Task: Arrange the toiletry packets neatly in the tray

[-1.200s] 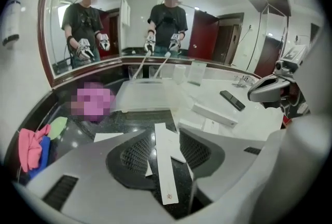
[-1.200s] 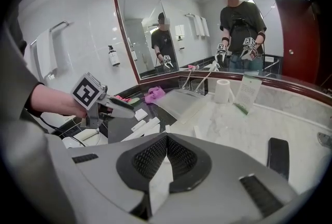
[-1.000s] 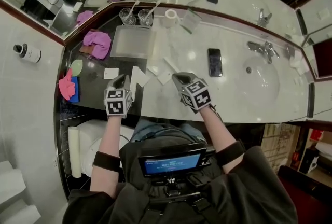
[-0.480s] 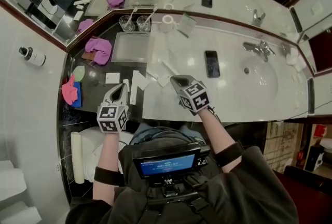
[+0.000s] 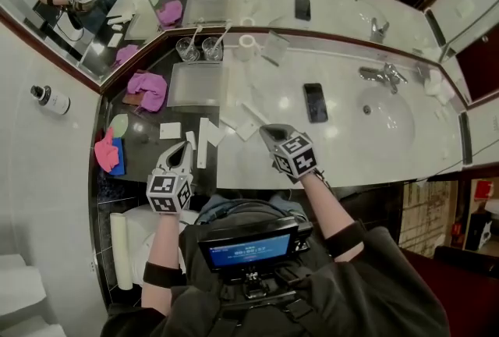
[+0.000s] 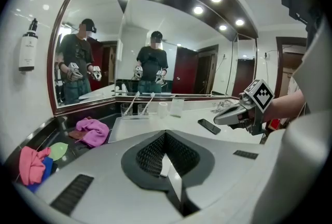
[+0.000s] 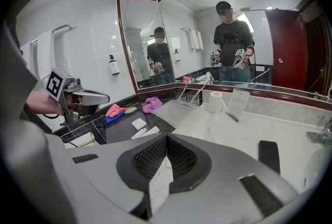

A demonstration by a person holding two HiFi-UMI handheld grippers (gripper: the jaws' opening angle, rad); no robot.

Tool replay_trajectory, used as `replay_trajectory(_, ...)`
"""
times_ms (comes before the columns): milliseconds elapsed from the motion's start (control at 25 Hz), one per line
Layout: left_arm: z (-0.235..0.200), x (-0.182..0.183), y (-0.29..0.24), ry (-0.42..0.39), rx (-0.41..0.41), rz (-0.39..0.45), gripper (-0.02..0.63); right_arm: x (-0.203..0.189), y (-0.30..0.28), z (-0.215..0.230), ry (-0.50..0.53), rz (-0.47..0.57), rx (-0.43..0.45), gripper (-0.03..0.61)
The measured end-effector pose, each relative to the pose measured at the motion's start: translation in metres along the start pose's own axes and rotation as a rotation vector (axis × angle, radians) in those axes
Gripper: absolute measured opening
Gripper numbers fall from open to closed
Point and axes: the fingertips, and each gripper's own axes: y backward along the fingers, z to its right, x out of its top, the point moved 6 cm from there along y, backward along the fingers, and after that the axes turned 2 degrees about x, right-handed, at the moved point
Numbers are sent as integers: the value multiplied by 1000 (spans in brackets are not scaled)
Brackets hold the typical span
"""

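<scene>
Both grippers are closed and carry nothing: the left gripper (image 5: 185,147) shows its jaws pressed tip to tip in its own view, and the right gripper (image 5: 270,130) shows the same in its view. Each is held above the vanity counter (image 5: 343,148), the left over the dark stone section near the front edge, the right over the white marble section (neither touches the surface, as the opposite gripper's view shows). White toiletry packets lie loose on the counter between and ahead of the two tips: a square packet (image 5: 169,130) and a long packet (image 5: 203,142) on the dark stone, and a further packet (image 5: 253,118) on the marble just beside the right tips. None is in the tray (image 5: 195,86), which sits behind them toward the mirror. A purple cloth (image 5: 148,87) lies just left of the tray; two glasses (image 5: 198,49) holding toothbrushes stand behind it. A phone (image 5: 314,101) lies on the marble between the right gripper and the sink basin (image 5: 390,121).
</scene>
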Motion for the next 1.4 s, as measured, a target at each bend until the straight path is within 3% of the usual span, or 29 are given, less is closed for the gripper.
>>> replay_trajectory(360,-8,1,-5,30,-19,4,0,-2,-8,0,-6,-29,-14,5)
replay_trajectory(600,-17,-5,-9,45,-18,-13,0,-9,-18,9,5,-73,-73,30)
replay_trajectory(680,-18,-7,-11,47,-23,-20,0,-11,-22,13,33,-118,-89,46)
replay_trajectory(880,-18,-10,-20,55,-47,-35,0,-19,-45,31,134,-273,-92,167)
replay_trajectory(1120,-16,-16,-30,72,-75,-59,0,-20,-80,61,229,-426,-102,186)
replay_trajectory(1400,-28,-23,-42,95,-68,-82,0,-35,-119,79,243,-592,-49,192)
